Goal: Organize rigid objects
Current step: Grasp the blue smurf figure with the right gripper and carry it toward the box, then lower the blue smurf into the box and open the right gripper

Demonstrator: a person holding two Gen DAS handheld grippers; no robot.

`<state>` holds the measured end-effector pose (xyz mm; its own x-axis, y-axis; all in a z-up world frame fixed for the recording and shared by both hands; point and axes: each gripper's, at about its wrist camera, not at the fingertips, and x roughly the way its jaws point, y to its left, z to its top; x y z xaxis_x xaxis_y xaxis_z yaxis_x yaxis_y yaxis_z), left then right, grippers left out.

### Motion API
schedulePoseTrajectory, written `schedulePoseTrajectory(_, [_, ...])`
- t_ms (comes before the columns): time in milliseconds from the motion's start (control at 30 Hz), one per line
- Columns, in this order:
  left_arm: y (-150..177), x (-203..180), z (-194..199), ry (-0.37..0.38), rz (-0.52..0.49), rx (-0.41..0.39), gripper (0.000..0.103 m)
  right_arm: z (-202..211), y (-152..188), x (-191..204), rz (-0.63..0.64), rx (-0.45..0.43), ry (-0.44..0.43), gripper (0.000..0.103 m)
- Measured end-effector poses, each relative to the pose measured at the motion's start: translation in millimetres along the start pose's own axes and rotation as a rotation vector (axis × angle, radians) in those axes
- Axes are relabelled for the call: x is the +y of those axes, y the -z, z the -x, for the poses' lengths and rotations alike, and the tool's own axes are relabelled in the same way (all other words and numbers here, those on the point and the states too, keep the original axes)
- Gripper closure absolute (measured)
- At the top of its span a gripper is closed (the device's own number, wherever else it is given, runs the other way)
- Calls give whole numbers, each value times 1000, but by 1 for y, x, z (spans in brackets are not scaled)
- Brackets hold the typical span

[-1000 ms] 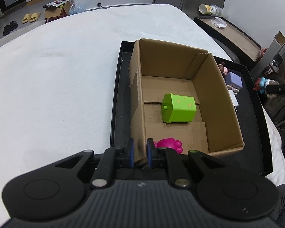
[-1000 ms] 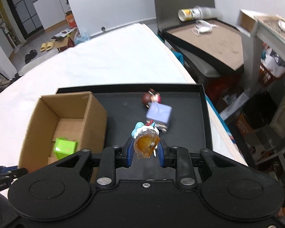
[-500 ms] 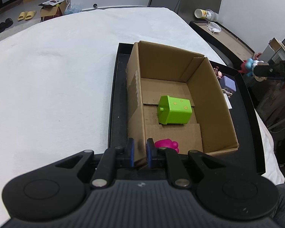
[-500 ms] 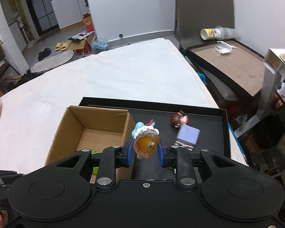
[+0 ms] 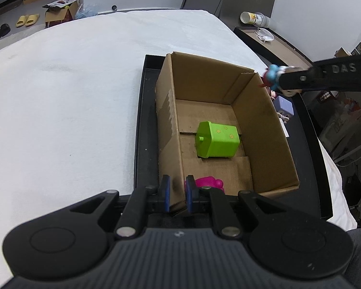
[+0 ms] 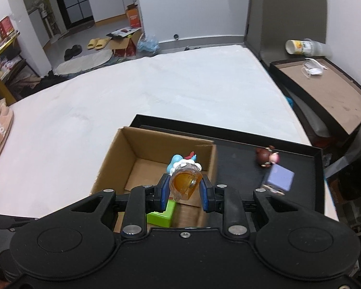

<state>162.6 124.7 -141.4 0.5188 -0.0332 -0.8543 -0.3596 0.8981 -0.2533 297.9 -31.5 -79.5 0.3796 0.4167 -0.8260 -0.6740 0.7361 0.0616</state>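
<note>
White bedding carries a black tray (image 5: 310, 130) where the left gripper (image 5: 177, 193) pinches the cardboard box (image 5: 272, 130) wall, while the right gripper (image 6: 184, 191), clamped on a toy figure (image 6: 184, 168) over the far-right corner, could drop it outside.

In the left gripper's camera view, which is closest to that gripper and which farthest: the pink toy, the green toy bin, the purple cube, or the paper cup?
1. Pink toy: right beside the left gripper, in the cardboard box's near corner.
2. Green toy bin: mid-box, on its side.
3. Purple cube: outside the box, on the black tray, right.
4. Paper cup: far right, on the side surface.
</note>
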Motion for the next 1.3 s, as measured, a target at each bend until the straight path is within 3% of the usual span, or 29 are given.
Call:
schedulePoseTrajectory(133, [0,1,-1,5,3,1,91,-8,-5,17,19,13,-23,77])
schedulePoseTrajectory(233, [-1,1,-2,5,1,1,91,-10,-10,23,-7,14,-86,76])
schedulePoseTrajectory(333, [-1,1,-2,5,1,1,91,-13,-14,28,-29,26,-137,70])
schedulePoseTrajectory(700, [0,-2,-2,-10,0,0,91,-8,-7,25,-12,31,-119,69])
schedulePoseTrajectory(933, [0,-3,-2,-17,-3,3,91,-1,5,6,-43,26,-94,57])
schedulePoseTrajectory(1300, [0,-7,-3,-33,-13,1,91,4,22,-27,-89,33,-46,56])
